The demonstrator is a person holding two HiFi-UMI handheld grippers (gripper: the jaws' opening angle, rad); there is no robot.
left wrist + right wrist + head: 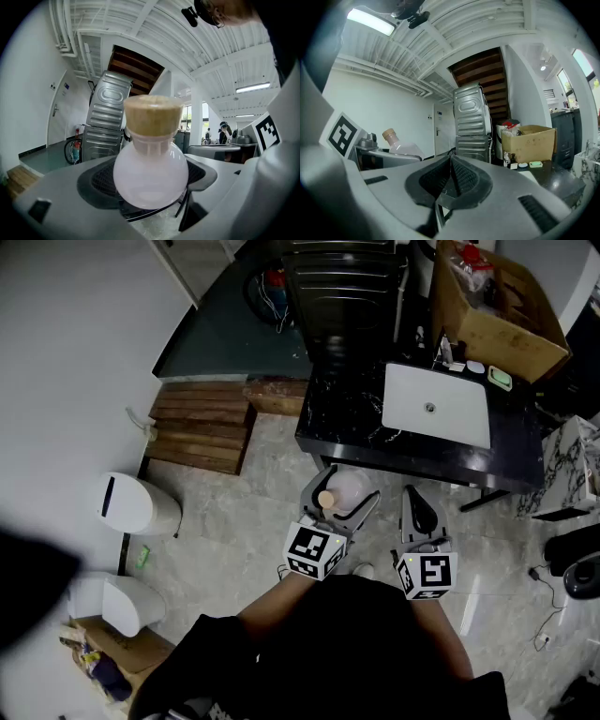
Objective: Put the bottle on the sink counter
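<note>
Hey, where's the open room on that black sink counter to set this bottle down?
The widest bare patch is the black counter left of the white basin, out to its left edge. A thin strip also runs in front of the basin. Crowded behind the basin: cardboard box, green soap dish, small items.

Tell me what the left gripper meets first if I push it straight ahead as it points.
Most likely the black sink counter, left of the white basin. The bottle clamped in the left gripper leads, so it would arrive first; whether it clears the front edge or bumps it is unclear.
</note>
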